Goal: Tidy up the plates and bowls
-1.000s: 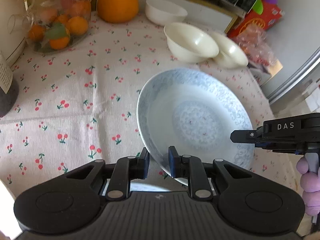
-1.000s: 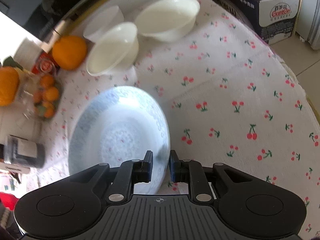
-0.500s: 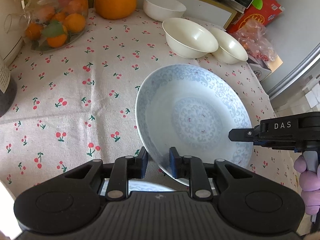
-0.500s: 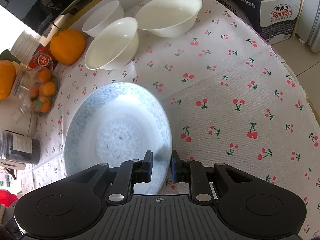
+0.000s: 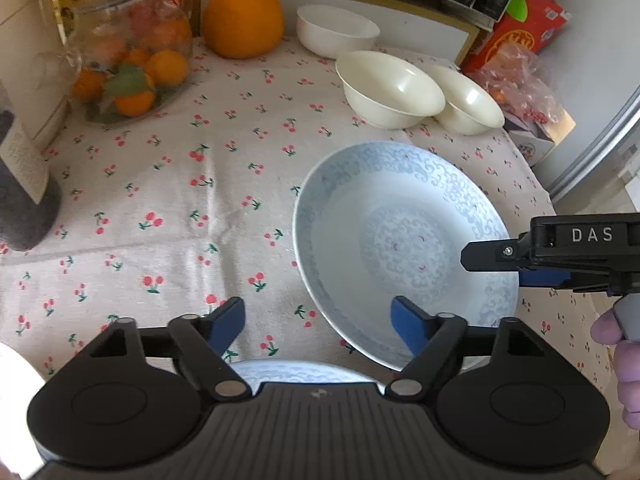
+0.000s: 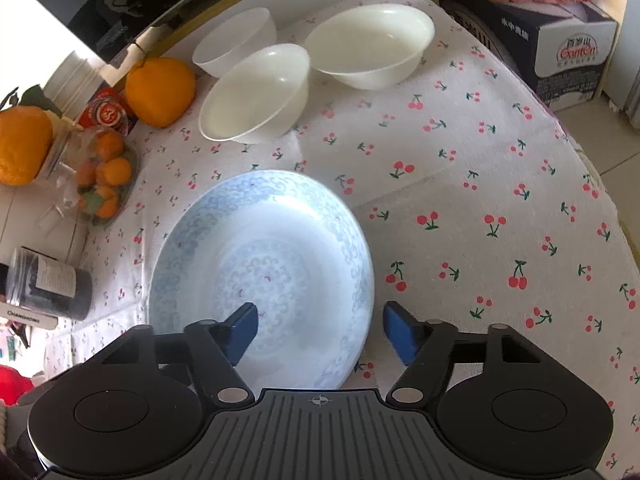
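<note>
The cherry-print tablecloth (image 5: 168, 208) takes up most of both views, so that's the biggest thing going. On it lies the blue-patterned plate (image 5: 404, 240), pale blue with swirly cloud patterning on the rim and a round medallion in the middle. It's on the cloth near the front of the table, with the near rim of it right up between both tools. In the left wrist view there's a sliver of another blue-patterned rim (image 5: 304, 372) peeking out just above the gripper body, below the plate.

The left gripper (image 5: 318, 322) has its jaws spreading apart at this moment. The plate's near-left rim is in the gap, but the blue pads aren't pressing on it. Same deal with the right gripper (image 6: 318, 330): jaws opening, the plate's right rim between them, with daylight on both sides, so nothing's pinched. The right tool also pokes in from the right edge of the left view, with a gloved hand (image 5: 624, 352) on its handle.

Further back sit three bowls: a wide cream bowl (image 6: 370, 46), a second cream bowl (image 6: 256, 94) just beside it, and a smaller white bowl (image 6: 236, 40) behind that one.

Off to the side there's a big orange (image 5: 242, 20), a glass jar of small oranges (image 5: 128, 52), and a dark bottle (image 6: 48, 284) by the table edge.
</note>
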`<control>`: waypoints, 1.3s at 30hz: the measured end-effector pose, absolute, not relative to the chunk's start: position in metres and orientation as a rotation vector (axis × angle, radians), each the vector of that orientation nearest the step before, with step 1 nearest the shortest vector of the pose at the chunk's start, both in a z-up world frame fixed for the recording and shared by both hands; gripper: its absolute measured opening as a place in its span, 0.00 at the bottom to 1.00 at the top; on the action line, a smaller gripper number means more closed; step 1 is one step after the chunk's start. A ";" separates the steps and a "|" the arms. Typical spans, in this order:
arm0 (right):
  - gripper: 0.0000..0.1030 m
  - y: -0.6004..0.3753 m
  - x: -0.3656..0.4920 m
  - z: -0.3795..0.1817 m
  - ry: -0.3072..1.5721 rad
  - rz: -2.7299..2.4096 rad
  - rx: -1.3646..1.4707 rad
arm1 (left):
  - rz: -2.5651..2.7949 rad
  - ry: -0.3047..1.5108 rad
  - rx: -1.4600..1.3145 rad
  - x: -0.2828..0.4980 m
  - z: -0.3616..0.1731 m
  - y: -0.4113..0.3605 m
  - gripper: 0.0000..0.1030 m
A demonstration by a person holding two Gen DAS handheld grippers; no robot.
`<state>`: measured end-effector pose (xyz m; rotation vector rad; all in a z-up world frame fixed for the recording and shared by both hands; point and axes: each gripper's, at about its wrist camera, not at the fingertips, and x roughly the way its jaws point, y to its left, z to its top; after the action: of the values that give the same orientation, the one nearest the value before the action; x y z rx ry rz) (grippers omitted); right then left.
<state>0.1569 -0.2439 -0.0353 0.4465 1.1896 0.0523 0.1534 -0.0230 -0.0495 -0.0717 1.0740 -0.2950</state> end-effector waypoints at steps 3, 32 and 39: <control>0.74 -0.242 0.154 -0.030 1.175 0.061 0.438 | -0.287 1.057 -0.079 0.150 -0.044 -0.018 0.86; 0.80 -0.200 0.089 -0.009 1.113 0.254 0.277 | -0.330 0.963 0.017 0.105 -0.029 0.060 0.90; 0.80 -0.174 0.066 -0.013 1.162 0.335 0.254 | -0.422 0.949 0.052 0.102 -0.032 0.065 0.83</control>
<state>0.0660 -0.1744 -0.0132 0.2541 1.1621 0.3350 0.1021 0.0653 -0.0315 0.0517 0.9487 -0.4218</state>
